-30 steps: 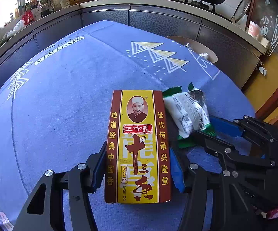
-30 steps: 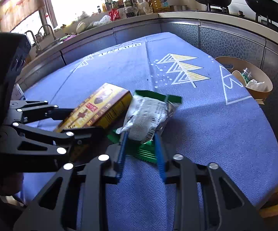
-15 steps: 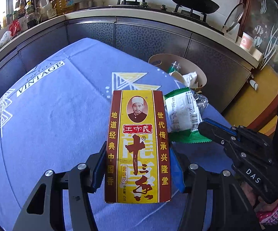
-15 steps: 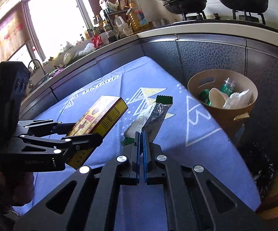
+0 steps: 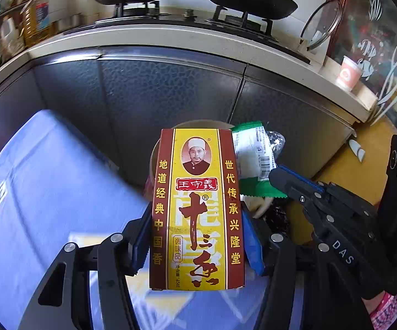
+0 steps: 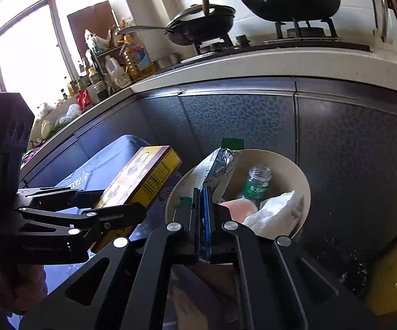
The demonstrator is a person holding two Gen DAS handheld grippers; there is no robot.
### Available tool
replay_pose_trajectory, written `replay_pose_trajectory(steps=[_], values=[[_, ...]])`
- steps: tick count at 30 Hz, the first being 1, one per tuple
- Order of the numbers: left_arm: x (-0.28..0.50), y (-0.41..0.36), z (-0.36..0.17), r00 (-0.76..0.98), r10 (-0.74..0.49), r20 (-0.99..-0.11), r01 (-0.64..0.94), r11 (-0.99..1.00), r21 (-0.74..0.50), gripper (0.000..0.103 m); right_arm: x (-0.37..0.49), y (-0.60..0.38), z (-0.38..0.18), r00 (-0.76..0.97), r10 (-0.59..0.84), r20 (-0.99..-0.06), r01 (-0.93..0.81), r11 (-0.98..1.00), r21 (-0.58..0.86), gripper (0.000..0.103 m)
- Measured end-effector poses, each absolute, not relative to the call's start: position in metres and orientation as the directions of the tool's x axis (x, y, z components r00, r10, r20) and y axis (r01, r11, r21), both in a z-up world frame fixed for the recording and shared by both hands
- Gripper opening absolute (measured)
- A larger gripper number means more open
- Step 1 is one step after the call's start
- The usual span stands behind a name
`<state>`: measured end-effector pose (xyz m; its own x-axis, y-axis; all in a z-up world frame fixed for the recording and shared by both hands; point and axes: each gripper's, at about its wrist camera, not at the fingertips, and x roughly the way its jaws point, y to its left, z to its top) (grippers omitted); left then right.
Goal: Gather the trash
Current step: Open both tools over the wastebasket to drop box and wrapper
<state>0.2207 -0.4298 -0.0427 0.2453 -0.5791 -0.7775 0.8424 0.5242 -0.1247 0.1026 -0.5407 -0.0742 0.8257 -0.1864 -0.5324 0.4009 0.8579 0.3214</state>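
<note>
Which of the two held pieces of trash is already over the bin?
The green-and-white wrapper in the right gripper hangs over the bin; the yellow box in the left gripper sits beside the rim.

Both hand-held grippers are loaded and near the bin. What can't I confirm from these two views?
- Left wrist view: the trash bin is mostly hidden behind the spice box.
- Right wrist view: the bin's bottom is covered by the plastic bottle and white paper.
- Right wrist view: the snack wrapper print is too small to read.
</note>
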Motion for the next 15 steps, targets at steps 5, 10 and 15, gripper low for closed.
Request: replay_pose_trajectory(steps=[5, 10, 15], values=[[0.239, -0.483, -0.064, 0.287, -0.552, -0.782, 0.845, 0.531, -0.065, 0.076, 0.121, -0.590, -0.105, 0.786, -0.161, -0.597, 0.453, 0.808, 0.378, 0.027], [0.242, -0.487, -0.073, 0.305, -0.518, -0.799, 0.836, 0.547, -0.035, 0.080, 0.102, -0.594, -0.105, 0.794, -0.196, -0.575, 0.480, 0.783, 0.396, 0.035], [0.227, -0.446, -0.047, 0.324, -0.568, -0.757, 0.820, 0.567, -0.075, 0.082, 0.071, -0.567, -0.088, 0.822, -0.185, -0.539, 0.458, 0.777, 0.432, 0.044]])
